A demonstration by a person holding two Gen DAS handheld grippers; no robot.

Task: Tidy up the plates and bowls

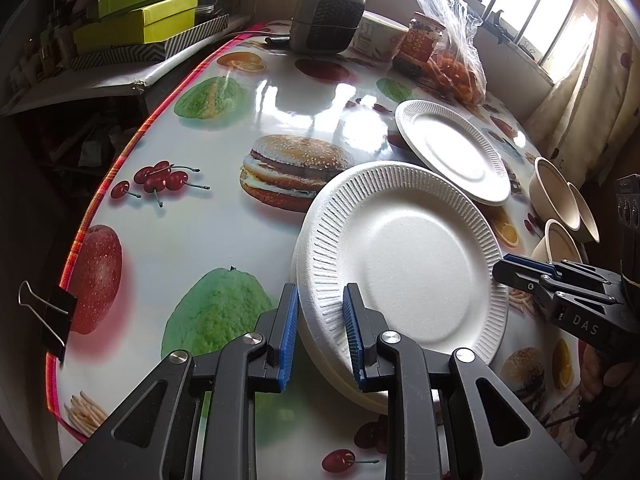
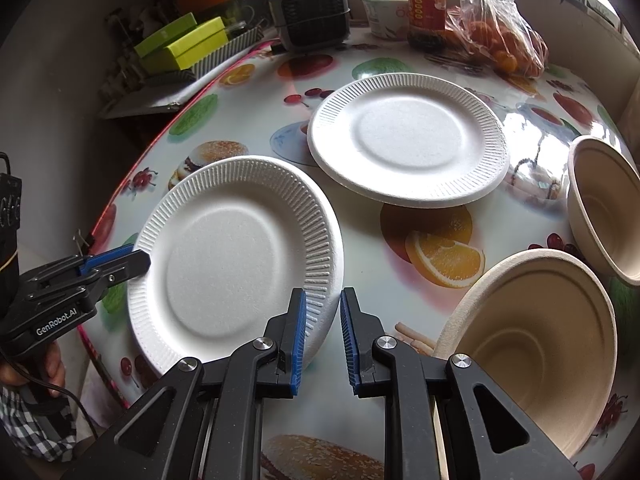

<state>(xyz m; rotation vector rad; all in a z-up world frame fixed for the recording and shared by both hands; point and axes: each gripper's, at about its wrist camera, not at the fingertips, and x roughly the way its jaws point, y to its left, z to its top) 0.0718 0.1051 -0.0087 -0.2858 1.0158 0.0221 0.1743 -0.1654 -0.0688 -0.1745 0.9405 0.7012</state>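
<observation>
A white ribbed paper plate (image 1: 404,264) (image 2: 236,260) lies near me on the fruit-print table (image 1: 208,232). In the left wrist view a second rim shows under it. My left gripper (image 1: 320,294) (image 2: 140,258) is shut on its rim, one pad above and one below. My right gripper (image 2: 323,296) (image 1: 500,270) is shut with nothing held, its tips at the opposite edge of that plate. A second white plate (image 1: 452,152) (image 2: 408,140) rests farther back. Beige paper bowls (image 2: 536,344) (image 2: 604,208) (image 1: 554,196) stand tilted at the right.
At the back of the table stand a dark heater (image 1: 328,16), a white tub (image 1: 376,36), a red jar (image 1: 420,40) and a plastic bag of oranges (image 1: 456,64). Green boxes (image 1: 140,20) sit on a shelf beyond the left edge. A binder clip (image 1: 48,312) grips that edge.
</observation>
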